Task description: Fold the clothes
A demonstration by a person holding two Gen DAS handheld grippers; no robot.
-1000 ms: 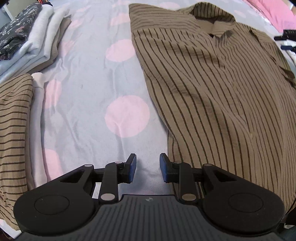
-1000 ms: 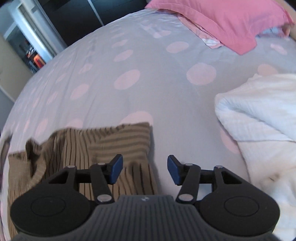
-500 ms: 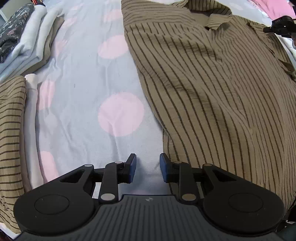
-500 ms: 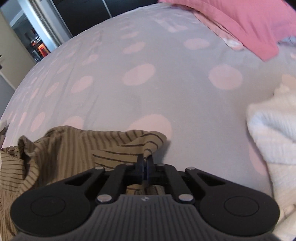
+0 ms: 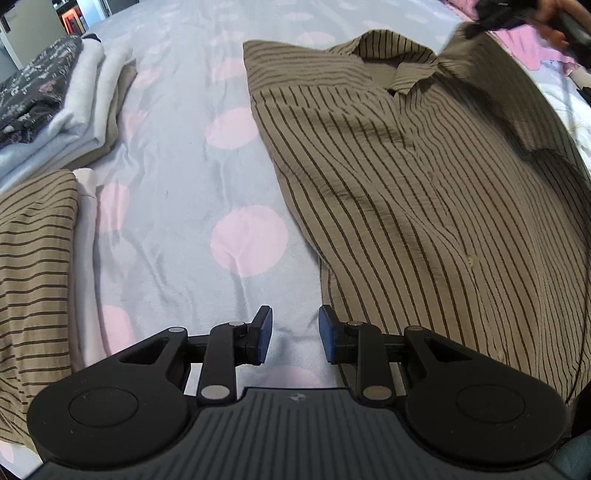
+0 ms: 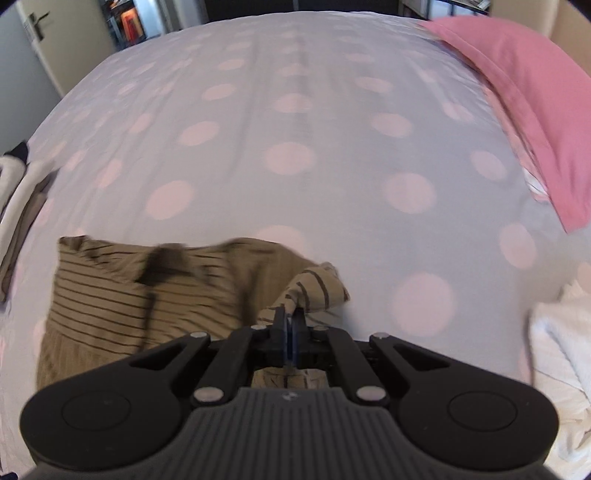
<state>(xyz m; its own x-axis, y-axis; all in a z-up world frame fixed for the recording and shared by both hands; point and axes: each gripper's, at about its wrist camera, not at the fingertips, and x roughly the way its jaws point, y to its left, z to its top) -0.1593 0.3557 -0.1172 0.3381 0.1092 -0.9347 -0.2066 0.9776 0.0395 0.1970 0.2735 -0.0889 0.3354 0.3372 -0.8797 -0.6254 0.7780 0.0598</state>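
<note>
A brown striped shirt (image 5: 424, 177) lies spread front-up on the spotted bedsheet (image 5: 192, 206), its collar at the far end. My left gripper (image 5: 295, 330) hovers open just left of the shirt's near hem, with only sheet between its blue pads. My right gripper (image 6: 290, 325) is shut on a bunched corner of the same shirt (image 6: 147, 291) and holds that fabric lifted off the bed. In the left wrist view the right gripper (image 5: 495, 14) appears blurred at the top right, with a hand on it, pulling the shirt's far shoulder up.
Folded clothes (image 5: 62, 107) are stacked at the far left, with a folded striped garment (image 5: 33, 266) nearer on the left. A pink pillow (image 6: 528, 99) lies at the right end of the bed and a white towel (image 6: 557, 354) beside it. A door (image 6: 33, 40) stands beyond the bed.
My right gripper closed on the shirt's corner, then lifted and carried it leftward across the bed while rolling. The left gripper rose slightly and stayed open.
</note>
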